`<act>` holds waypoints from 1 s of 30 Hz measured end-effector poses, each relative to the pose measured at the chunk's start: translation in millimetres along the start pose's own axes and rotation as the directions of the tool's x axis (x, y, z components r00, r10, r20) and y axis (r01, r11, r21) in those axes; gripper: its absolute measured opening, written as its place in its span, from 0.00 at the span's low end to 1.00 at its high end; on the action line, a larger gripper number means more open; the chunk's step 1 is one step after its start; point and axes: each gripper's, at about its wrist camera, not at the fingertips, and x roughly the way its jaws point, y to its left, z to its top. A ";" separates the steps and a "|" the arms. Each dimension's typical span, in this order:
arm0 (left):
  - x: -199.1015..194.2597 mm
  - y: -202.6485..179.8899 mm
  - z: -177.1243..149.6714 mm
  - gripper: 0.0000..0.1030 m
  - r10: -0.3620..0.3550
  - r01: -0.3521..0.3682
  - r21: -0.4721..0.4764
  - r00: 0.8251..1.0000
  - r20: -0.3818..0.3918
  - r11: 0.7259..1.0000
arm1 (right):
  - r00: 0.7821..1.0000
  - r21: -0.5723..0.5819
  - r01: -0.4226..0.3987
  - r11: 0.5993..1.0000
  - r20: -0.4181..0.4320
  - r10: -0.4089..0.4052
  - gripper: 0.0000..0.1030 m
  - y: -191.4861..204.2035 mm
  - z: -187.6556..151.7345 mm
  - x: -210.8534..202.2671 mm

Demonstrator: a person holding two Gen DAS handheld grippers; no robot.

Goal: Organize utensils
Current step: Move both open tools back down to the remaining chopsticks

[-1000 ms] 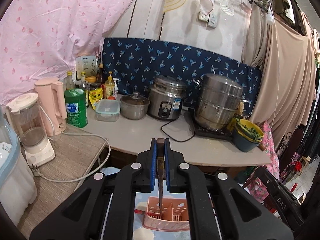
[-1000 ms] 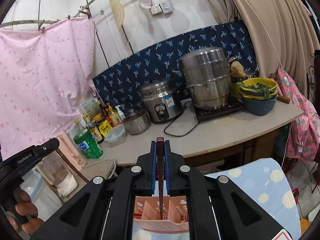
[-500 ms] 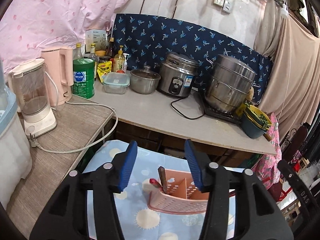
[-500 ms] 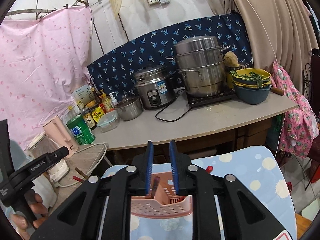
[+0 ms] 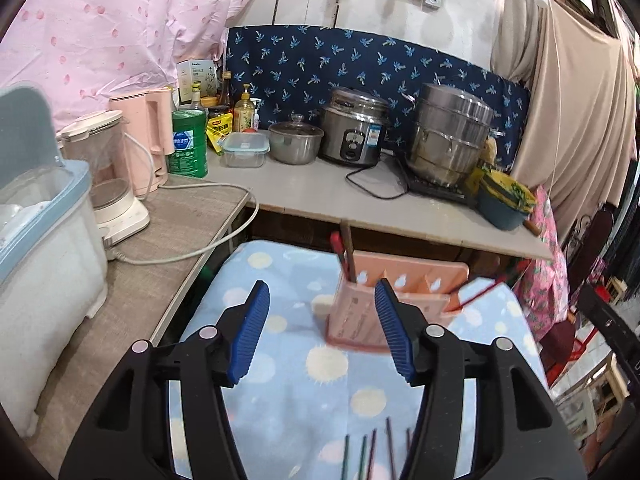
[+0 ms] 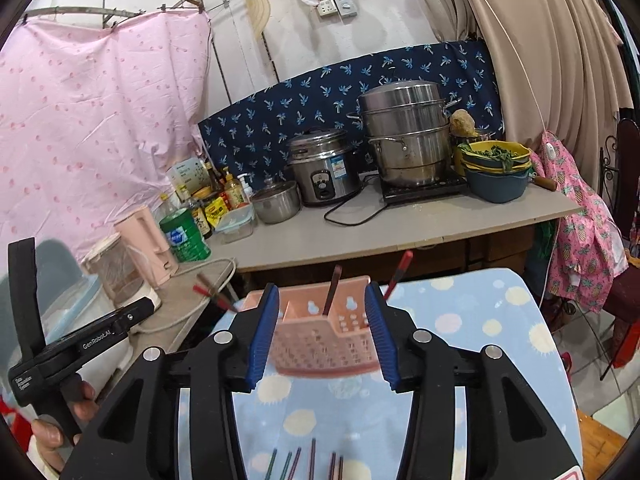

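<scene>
We find both tools released: the left tool (image 5: 322,334) and the right tool (image 6: 322,334) have just been opening and hold nothing. The pink holder (image 6: 324,332) stands at the far edge of the blue cloth-covered worktop (image 6: 480,320) with several chopsticks upright in it. Loose chopsticks (image 6: 312,458) lie at the near edge, long axes pointing toward the holder, beneath and behind both tools; we judge neither hand clearly nearer.

Pink perforated plastic utensil caddy (image 6: 324,344), upright on dotted blue cloth.
Dark chopsticks (image 6: 331,291) stand in its compartments; more thin coloured chopsticks (image 6: 312,460) lie flat nearby.
</scene>
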 end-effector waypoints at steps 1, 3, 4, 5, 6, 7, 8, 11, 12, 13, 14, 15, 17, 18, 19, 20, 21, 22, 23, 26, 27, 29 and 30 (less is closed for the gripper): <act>-4.4 0.8 -6.9 0.51 0.003 -0.003 0.008 1.000 -0.002 1.000 | 1.000 -0.005 -0.002 1.000 -0.008 0.002 0.43 1.6 -8.3 -6.8; -13.4 3.1 -25.1 0.51 0.006 -0.006 0.025 1.000 -0.023 1.000 | 1.000 -0.016 0.000 1.000 -0.023 0.000 0.43 4.9 -22.0 -16.7; -16.3 4.1 -32.3 0.51 0.002 -0.001 0.029 1.000 -0.032 1.000 | 0.999 -0.022 -0.001 1.000 -0.032 0.000 0.43 6.6 -30.9 -23.0; -19.9 5.7 -41.2 0.51 0.003 -0.002 0.031 0.999 -0.043 1.000 | 0.999 -0.025 -0.001 1.000 -0.042 0.000 0.43 7.9 -39.5 -28.6; -23.7 7.6 -50.9 0.51 0.003 -0.002 0.032 0.999 -0.054 0.999 | 0.999 -0.027 -0.001 1.000 -0.051 0.000 0.43 8.7 -46.8 -33.0; -26.1 9.5 -58.2 0.51 0.003 -0.001 0.032 0.998 -0.064 0.999 | 0.998 -0.030 -0.001 1.000 -0.059 -0.001 0.43 9.4 -54.7 -38.2; -29.0 11.8 -69.4 0.51 0.004 -0.001 0.029 0.996 -0.084 1.000 | 0.998 -0.034 0.002 0.999 -0.069 -0.004 0.43 10.1 -63.7 -43.2; -37.1 15.6 -95.1 0.51 -0.001 0.005 0.032 0.992 -0.126 0.999 | 0.995 -0.040 0.013 0.999 -0.096 -0.017 0.43 10.7 -89.2 -58.9; -38.9 16.1 -102.8 0.51 -0.003 0.008 0.036 0.991 -0.134 0.999 | 0.994 -0.042 0.018 0.999 -0.105 -0.022 0.43 10.7 -96.8 -63.2; -40.9 16.5 -111.0 0.51 -0.002 0.007 0.040 0.989 -0.145 0.999 | 0.993 -0.043 0.023 0.999 -0.113 -0.028 0.43 10.2 -103.7 -67.1; -43.4 16.9 -120.8 0.51 0.000 0.006 0.041 0.987 -0.158 0.999 | 0.992 -0.043 0.031 0.999 -0.124 -0.036 0.43 8.4 -112.9 -72.0; -45.7 17.2 -130.4 0.51 -0.004 0.011 0.041 0.985 -0.172 0.999 | 0.990 -0.047 0.041 0.998 -0.133 -0.047 0.43 6.8 -120.2 -75.6; -48.7 16.6 -146.5 0.51 -0.003 0.012 0.047 0.981 -0.196 0.999 | 0.986 -0.047 0.059 0.997 -0.155 -0.065 0.43 2.9 -134.8 -81.8; -49.9 16.4 -154.5 0.51 -0.001 0.012 0.052 0.978 -0.208 0.999 | 0.983 -0.047 0.064 0.997 -0.171 -0.071 0.43 0.4 -143.7 -84.8; -51.2 16.7 -162.0 0.51 0.001 0.011 0.056 0.976 -0.216 0.998 | 0.980 -0.050 0.074 0.996 -0.183 -0.082 0.43 -1.0 -151.5 -87.5; -52.3 16.7 -169.7 0.51 0.003 0.011 0.062 0.974 -0.227 0.998 | 0.977 -0.056 0.083 0.995 -0.194 -0.092 0.43 -1.9 -159.3 -90.1; -53.1 16.7 -177.3 0.51 0.005 0.012 0.066 0.971 -0.240 0.998 | 0.973 -0.057 0.088 0.994 -0.207 -0.098 0.43 -4.1 -166.3 -91.1; -54.2 16.6 -183.2 0.51 0.005 0.012 0.069 0.969 -0.249 0.998 | 0.970 -0.051 0.088 0.995 -0.224 -0.098 0.43 -5.8 -173.9 -92.3; -55.6 16.3 -191.4 0.51 0.002 0.017 0.072 0.965 -0.262 0.997 | 0.967 -0.043 0.087 0.995 -0.237 -0.095 0.43 -8.2 -180.6 -93.0; -58.5 14.3 -209.5 0.51 0.001 0.025 0.085 0.958 -0.287 0.996 | 0.957 -0.044 0.096 0.994 -0.270 -0.104 0.43 -10.1 -202.3 -96.3; -59.2 13.5 -214.9 0.51 0.000 0.028 0.090 0.955 -0.296 0.996 | 0.953 -0.049 0.099 0.994 -0.282 -0.109 0.43 -9.8 -209.5 -96.7; -60.3 11.9 -226.4 0.51 0.005 0.029 0.104 0.950 -0.313 0.994 | 0.945 -0.054 0.100 0.994 -0.306 -0.112 0.43 -8.7 -224.3 -97.3; -60.7 11.2 -231.9 0.51 0.007 0.030 0.110 0.947 -0.320 0.993 | 0.942 -0.059 0.101 0.993 -0.316 -0.115 0.43 -7.5 -230.4 -96.6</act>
